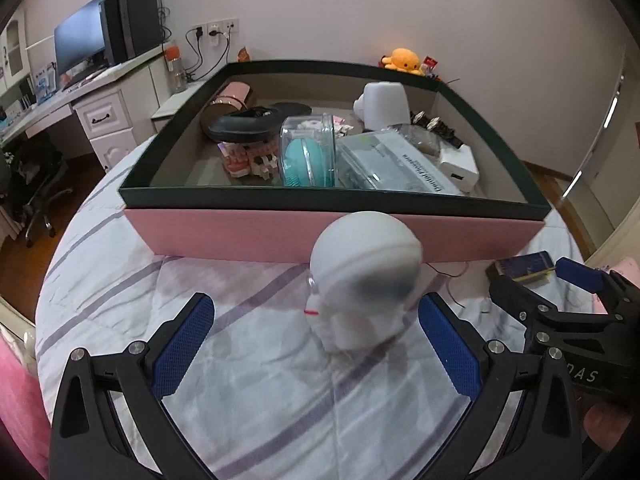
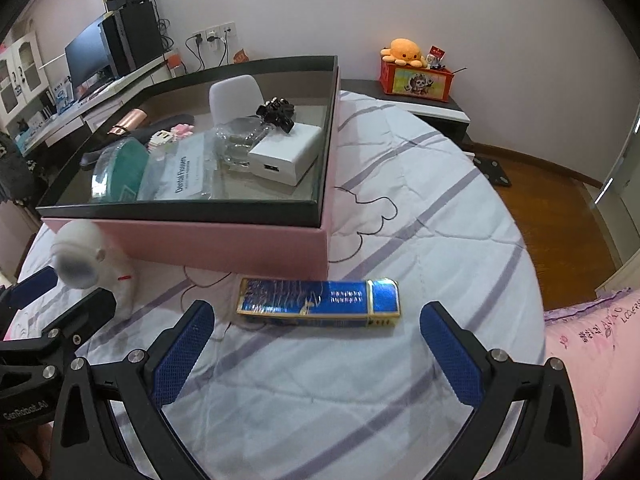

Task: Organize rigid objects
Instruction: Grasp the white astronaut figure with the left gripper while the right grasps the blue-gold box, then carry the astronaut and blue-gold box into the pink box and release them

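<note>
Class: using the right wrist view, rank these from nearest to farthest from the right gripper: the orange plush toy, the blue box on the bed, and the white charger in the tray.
From the right gripper:
1. Blue box, on the bedspread just ahead of the open fingers.
2. White charger, inside the tray's near right corner.
3. Orange plush toy, on the red box by the far wall.

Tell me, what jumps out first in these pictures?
A big pink box with a dark rim sits on the striped bedspread, crammed with odds and ends. In front lie a white device before the open left gripper and a shiny blue box before the open right gripper.
</note>
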Demonstrator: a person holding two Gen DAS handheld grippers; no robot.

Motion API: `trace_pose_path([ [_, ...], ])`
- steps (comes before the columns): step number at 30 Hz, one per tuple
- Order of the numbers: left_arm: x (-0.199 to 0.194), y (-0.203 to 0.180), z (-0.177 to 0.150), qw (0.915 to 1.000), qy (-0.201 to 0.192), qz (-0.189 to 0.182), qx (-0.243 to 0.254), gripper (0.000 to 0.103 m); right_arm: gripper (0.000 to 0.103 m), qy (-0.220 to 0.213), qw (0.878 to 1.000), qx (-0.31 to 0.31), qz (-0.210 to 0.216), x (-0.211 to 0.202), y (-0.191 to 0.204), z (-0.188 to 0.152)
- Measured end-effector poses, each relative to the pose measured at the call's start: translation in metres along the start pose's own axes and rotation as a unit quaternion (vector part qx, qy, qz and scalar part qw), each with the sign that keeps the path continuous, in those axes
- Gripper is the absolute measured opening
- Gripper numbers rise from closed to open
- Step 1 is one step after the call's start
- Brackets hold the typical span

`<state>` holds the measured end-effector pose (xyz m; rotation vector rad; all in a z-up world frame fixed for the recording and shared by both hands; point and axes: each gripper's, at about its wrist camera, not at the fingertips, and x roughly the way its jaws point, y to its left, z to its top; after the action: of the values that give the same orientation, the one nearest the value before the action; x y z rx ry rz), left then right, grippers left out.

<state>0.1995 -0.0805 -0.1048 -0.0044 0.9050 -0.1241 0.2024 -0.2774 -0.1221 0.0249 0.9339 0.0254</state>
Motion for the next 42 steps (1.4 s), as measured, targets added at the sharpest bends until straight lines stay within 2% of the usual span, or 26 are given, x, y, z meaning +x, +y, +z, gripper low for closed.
trace_pose_path([
  [5,0.015,0.001,0.003,0.9999,0.012,0.006,-0.002,0.103,0.103,0.006,1.000,-0.002,-0.014,0.013,0.002,0.004],
  [8,0.022,0.002,0.002,0.9998,0.021,0.000,-0.005,0.099,0.103,0.004,1.000,-0.009,-0.022,0.016,0.004,0.003],
  [11,0.020,-0.001,0.003,0.9998,0.011,-0.018,0.004,0.086,0.095,-0.003,1.000,-0.014,-0.017,0.013,0.006,0.002],
  [12,0.019,-0.002,0.002,0.9995,0.009,-0.029,0.007,0.080,0.086,-0.006,1.000,-0.013,-0.017,0.012,0.006,0.002],
  [13,0.019,-0.002,0.002,0.9993,0.009,-0.036,0.007,0.077,0.083,-0.009,1.000,-0.011,-0.018,0.010,0.004,0.002],
  [17,0.014,0.003,0.002,0.9974,0.009,-0.071,-0.003,0.053,0.083,-0.010,1.000,-0.009,-0.010,0.007,0.002,0.000],
  [27,-0.012,0.016,-0.004,0.9959,-0.013,-0.089,-0.013,0.052,0.083,-0.013,1.000,-0.006,0.014,-0.010,0.006,-0.011],
  [36,0.003,0.021,-0.003,0.9954,0.010,-0.094,-0.018,0.051,0.083,-0.015,1.000,-0.007,0.021,-0.021,0.011,-0.015],
  [42,-0.007,0.023,-0.004,0.9950,-0.003,-0.099,-0.015,0.051,0.083,-0.023,0.999,-0.010,0.021,-0.029,0.012,-0.013],
])
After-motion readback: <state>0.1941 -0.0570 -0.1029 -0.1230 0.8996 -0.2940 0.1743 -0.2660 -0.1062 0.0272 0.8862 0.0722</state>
